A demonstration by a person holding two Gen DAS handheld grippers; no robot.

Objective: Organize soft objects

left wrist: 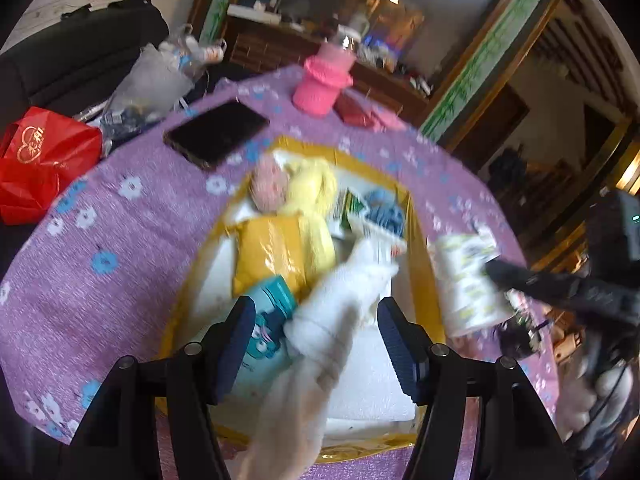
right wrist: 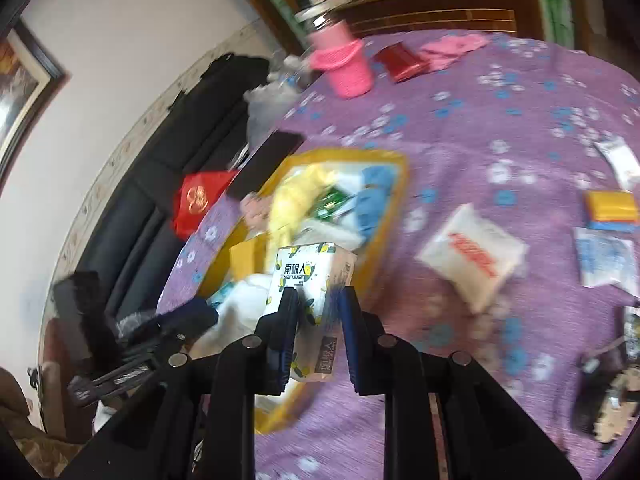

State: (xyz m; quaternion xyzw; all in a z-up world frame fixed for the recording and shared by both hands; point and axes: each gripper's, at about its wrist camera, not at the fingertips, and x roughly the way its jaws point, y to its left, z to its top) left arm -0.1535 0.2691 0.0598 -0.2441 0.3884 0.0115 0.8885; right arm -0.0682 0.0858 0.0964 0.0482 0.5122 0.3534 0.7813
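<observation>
1. While hanging over the yellow box (left wrist: 422,240), left gripper (left wrist: 316,334): jaws well apart, pressing on nothing; white cloth (left wrist: 340,300) between them, touching neither pad, draped down into the box.
2. Right gripper (right wrist: 314,320): jaws nearly together, pinched on a tissue pack (right wrist: 310,276); pads grip the near end, the rest sticks out ahead toward the box.
3. Key relation: pack still outside the box, just off its right rim in the left view (left wrist: 468,280); open space in the box lies left of it and lower. Long axis runs roughly along the rim, so likely a sideways carry over the rim, then a drop.
4. Right gripper nearer the pack, plainly; left nearer the cloth.
5. Poses: both tilted steeply down at the table (right wrist: 460,140); right reaches in from the right of the box, left sits above its near end.
6. Already in the box: yellow cloth (left wrist: 312,196), pink ball (left wrist: 268,188), blue yarn (left wrist: 384,208), yellow pack (left wrist: 272,252), teal pack (left wrist: 268,300).
7. Still loose on the table, right side: white packet (right wrist: 472,256) and several smaller packs, so judged partway done.
8. Risk: cloth and pack crowding the same corner.
</observation>
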